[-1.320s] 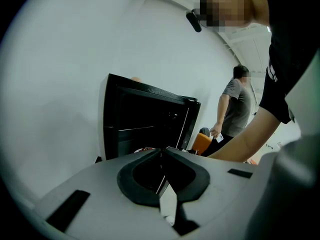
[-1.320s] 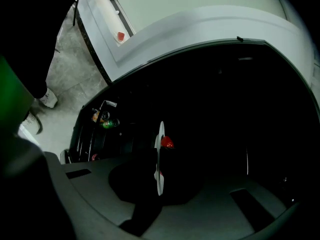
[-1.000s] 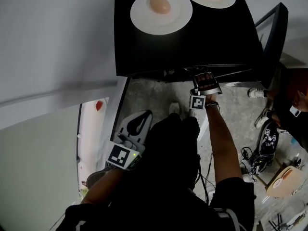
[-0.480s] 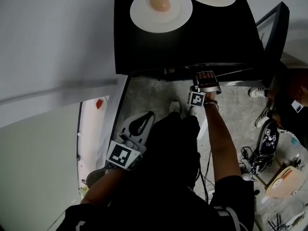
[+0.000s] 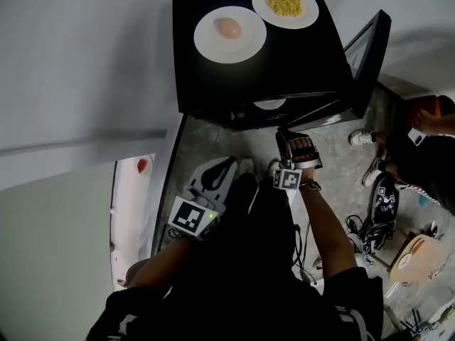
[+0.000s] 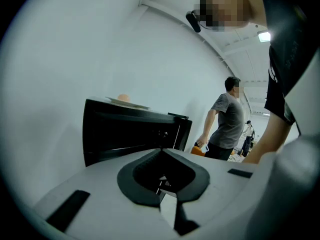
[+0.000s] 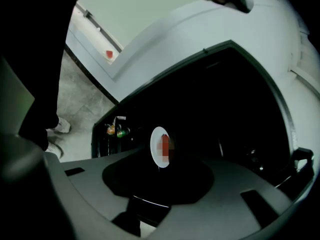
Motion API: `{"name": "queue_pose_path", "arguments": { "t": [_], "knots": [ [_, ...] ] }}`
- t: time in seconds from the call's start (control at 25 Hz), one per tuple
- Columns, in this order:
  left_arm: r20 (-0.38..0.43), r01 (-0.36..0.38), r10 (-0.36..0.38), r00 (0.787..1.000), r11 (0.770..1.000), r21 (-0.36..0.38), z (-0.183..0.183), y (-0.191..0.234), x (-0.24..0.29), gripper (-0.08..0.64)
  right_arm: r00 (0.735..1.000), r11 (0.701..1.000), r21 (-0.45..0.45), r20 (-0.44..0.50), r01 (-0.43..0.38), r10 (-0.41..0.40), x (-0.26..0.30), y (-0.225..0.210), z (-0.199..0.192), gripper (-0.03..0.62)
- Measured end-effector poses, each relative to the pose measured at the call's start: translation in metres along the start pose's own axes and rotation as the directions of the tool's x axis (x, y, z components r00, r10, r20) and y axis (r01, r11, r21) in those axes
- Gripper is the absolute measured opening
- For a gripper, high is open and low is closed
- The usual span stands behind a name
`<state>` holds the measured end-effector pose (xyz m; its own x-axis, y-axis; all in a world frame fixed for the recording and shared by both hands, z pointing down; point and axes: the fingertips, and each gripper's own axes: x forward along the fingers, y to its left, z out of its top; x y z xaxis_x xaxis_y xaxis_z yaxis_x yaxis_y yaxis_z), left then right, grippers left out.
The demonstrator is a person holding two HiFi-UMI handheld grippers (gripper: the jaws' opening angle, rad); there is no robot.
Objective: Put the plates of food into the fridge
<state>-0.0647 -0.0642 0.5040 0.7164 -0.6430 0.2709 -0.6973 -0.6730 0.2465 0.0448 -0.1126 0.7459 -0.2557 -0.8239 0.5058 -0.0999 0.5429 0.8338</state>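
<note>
Plates dominate the head view: the plate with a pale lump [image 5: 229,33] and the plate of yellow food [image 5: 284,6] sit atop the black fridge [image 5: 206,80], its door [image 5: 371,45] open, while a third plate [image 5: 270,105] lies inside. Left gripper view: the left gripper [image 6: 161,151] holds its jaws together on nothing. Right gripper view: the right gripper [image 7: 159,176] faces the third plate, its jaws having just been opening, now apart and empty. By my reckoning, one plate is in and two remain.
</note>
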Motion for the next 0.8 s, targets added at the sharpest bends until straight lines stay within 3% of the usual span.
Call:
{"name": "queue_pose_path", "arguments": {
  "t": [0.12,0.28,0.48,0.6,0.68,0.72,0.76,0.8],
  "knots": [
    [-0.01,-0.011,0.011,1.0,1.0,-0.004,0.007,-0.005,-0.002,0.025,0.999,0.998,0.058,0.035,0.004,-0.006,-0.046,-0.029,0.015,0.146],
    [0.027,-0.031,0.031,0.999,1.0,-0.002,0.024,-0.012,-0.005,0.025,0.997,0.975,0.221,0.067,0.012,-0.028,-0.1,-0.075,0.028,0.112],
    [0.063,-0.057,0.058,0.996,0.998,-0.021,0.038,-0.02,-0.007,0.025,0.992,0.908,0.411,0.121,-0.079,0.031,-0.139,-0.118,0.035,0.049],
    [0.09,-0.02,0.02,0.996,1.0,-0.004,0.044,-0.032,-0.012,0.025,0.985,0.855,0.502,0.167,-0.129,0.05,-0.162,-0.134,0.043,0.038],
    [0.112,-0.014,0.014,0.994,1.0,-0.006,0.049,-0.034,-0.011,0.025,0.974,0.805,0.566,0.214,-0.18,0.067,-0.17,-0.145,0.047,0.037],
    [0.12,-0.017,0.018,0.993,1.0,-0.013,0.052,-0.034,-0.009,0.025,0.966,0.761,0.611,0.248,-0.216,0.074,-0.173,-0.15,0.049,0.037],
    [0.131,-0.015,0.018,0.991,1.0,-0.02,0.055,-0.034,-0.009,0.025,0.954,0.695,0.67,0.291,-0.261,0.077,-0.176,-0.156,0.053,0.037],
    [0.146,-0.011,0.014,0.989,1.0,-0.025,0.06,-0.035,-0.009,0.025,0.937,0.604,0.733,0.341,-0.312,0.071,-0.179,-0.164,0.056,0.037]
  ]
}}
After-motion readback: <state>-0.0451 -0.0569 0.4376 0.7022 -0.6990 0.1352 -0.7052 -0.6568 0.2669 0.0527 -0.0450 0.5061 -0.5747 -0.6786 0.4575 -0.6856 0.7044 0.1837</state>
